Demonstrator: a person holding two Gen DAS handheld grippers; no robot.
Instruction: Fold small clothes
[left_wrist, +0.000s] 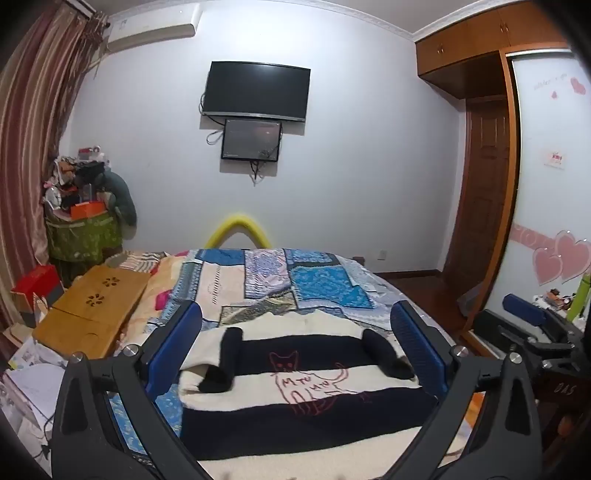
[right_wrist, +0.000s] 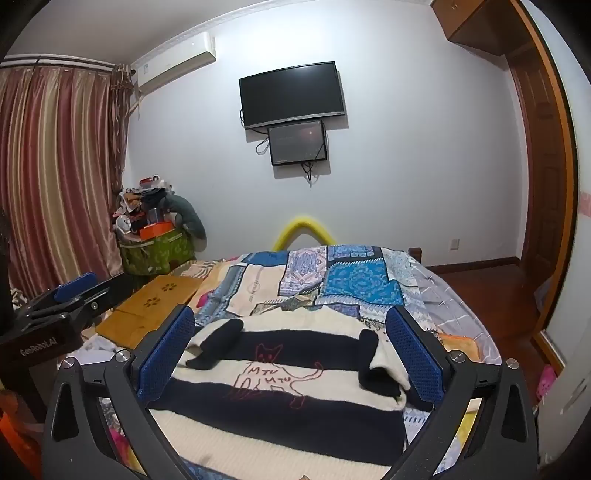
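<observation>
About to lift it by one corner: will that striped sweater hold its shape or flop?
Likely flops: the striped sweater is soft knit, sagging at its edges. Its folded-in sleeves lie loose and would probably fall open. It looks thick, so perhaps fairly heavy.

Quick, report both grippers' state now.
Left gripper: jaws open, holding nothing, above the striped sweater.
Right gripper: jaws open, holding nothing, above the same sweater.
</observation>
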